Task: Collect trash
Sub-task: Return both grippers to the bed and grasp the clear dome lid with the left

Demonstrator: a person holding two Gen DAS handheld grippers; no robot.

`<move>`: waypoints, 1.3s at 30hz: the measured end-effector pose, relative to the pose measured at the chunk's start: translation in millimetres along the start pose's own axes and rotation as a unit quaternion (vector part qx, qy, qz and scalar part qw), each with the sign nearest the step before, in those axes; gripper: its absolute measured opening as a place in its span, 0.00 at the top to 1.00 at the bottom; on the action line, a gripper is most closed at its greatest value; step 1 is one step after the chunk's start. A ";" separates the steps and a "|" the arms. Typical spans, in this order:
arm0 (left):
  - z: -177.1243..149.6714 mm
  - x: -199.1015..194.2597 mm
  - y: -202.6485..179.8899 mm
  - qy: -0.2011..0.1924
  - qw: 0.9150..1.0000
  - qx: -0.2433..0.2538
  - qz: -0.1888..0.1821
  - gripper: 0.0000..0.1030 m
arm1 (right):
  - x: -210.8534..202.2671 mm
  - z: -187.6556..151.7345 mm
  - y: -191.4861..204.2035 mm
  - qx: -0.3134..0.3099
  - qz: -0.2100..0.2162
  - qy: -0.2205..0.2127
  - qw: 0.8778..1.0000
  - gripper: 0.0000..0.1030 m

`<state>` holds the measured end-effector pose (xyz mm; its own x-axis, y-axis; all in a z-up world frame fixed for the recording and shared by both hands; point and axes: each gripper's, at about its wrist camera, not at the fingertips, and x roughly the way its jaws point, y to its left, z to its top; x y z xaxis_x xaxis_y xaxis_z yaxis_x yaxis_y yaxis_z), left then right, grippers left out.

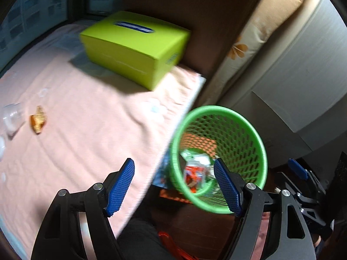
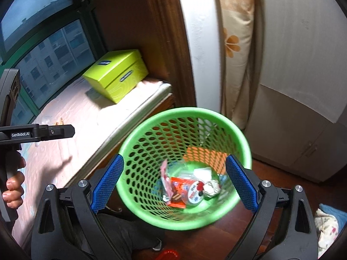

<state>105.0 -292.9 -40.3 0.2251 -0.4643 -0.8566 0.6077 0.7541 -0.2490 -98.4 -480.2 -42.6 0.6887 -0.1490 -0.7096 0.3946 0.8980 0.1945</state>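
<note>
Both claws empty — left claw and right claw gape wide; swing left toward the orange wrapper on the bed, approach low, pinch centrally — then return above the green basket.

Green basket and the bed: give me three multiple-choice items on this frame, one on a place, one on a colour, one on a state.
1. Where does the orange scrap lie?
A. in the basket
B. on the pink bedcover, beside a clear plastic cup
C. on the box

2. What colour is the box on the bed?
A. lime green
B. red
C. white

3. What state is the basket in?
A. empty
B. overturned
C. holding wrappers

Answers: 1 B, the scrap rests on the bedcover next to the cup. 2 A, its faces are lime green. 3 C, wrappers lie at its bottom.
</note>
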 end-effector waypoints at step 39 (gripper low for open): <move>-22.1 -30.0 360.9 -0.028 0.961 -0.173 0.212 0.35 | 143.2 59.2 294.1 -0.192 0.177 0.088 0.961 0.13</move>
<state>300.7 3.5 -114.5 0.4426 -0.0989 -0.8912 0.1643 0.9860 -0.0278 152.3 -261.9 -46.9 0.6116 0.2351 -0.7554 -0.1224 0.9714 0.2033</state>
